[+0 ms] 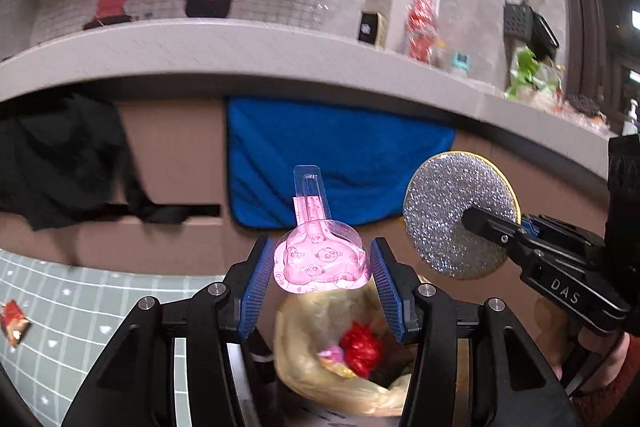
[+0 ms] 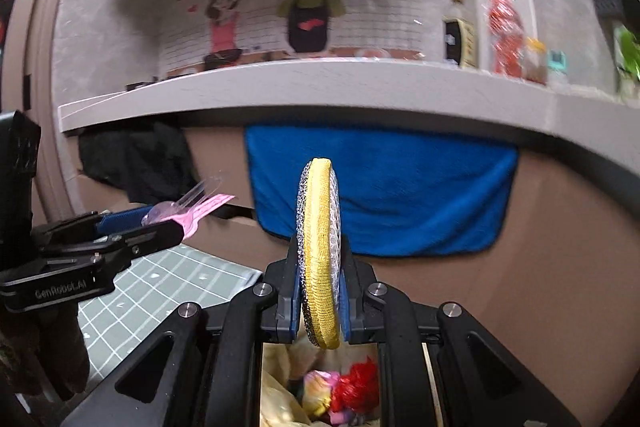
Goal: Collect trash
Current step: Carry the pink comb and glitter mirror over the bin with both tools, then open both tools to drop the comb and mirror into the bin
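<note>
A pink plastic package is clamped by the left gripper above the trash bag — beside it, a scouring pad is pinched by the nearly closed right gripper.

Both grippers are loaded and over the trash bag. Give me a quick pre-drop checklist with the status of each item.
1. Left gripper holds the pink blister pack: ok, pinched between both blue pads.
2. Right gripper holds the round scouring pad: ok, clamped on edge, upright.
3. Trash bag mouth open: ok, red and pink waste visible inside.
4. Both items directly above the opening: cannot tell; the bag lies low behind the fingers.
5. Grippers apart from each other: ok.
6. Trash left: not ok, red wrapper on the checked mat.
</note>
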Available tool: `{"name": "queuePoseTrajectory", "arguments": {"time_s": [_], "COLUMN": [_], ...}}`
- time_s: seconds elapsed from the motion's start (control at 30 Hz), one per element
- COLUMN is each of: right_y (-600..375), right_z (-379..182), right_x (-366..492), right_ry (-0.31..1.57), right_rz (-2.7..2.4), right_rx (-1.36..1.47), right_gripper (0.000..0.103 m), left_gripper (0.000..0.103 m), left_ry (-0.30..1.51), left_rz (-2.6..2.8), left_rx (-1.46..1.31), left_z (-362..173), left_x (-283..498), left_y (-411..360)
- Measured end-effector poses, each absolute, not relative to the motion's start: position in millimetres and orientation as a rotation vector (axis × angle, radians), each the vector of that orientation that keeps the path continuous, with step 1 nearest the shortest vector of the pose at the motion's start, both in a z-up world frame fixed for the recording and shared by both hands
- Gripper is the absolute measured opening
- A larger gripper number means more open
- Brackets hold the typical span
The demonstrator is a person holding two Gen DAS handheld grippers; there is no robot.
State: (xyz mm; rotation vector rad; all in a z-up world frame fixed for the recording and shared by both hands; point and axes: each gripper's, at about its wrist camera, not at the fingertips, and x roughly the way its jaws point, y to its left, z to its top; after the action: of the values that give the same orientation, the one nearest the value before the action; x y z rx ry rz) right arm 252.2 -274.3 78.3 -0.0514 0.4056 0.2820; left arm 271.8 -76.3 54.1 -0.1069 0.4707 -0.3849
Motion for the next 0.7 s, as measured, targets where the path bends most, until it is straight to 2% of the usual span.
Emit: {"name": "queuePoseTrajectory", "arguments": {"time_s": [0.7], "right_y": [-313], "right_z": [7], "right_x": [272], "right_ry": [0.569], "right_rz": [0.253], "right_rx": [0.053], "right_gripper": [0.014], "left_gripper": [0.051], "left_ry": [0.627], "left_rz": [-0.400], "left_rx": [-0.062], "left_z": [-8], "left_x": [296], "left_y": [-121]}}
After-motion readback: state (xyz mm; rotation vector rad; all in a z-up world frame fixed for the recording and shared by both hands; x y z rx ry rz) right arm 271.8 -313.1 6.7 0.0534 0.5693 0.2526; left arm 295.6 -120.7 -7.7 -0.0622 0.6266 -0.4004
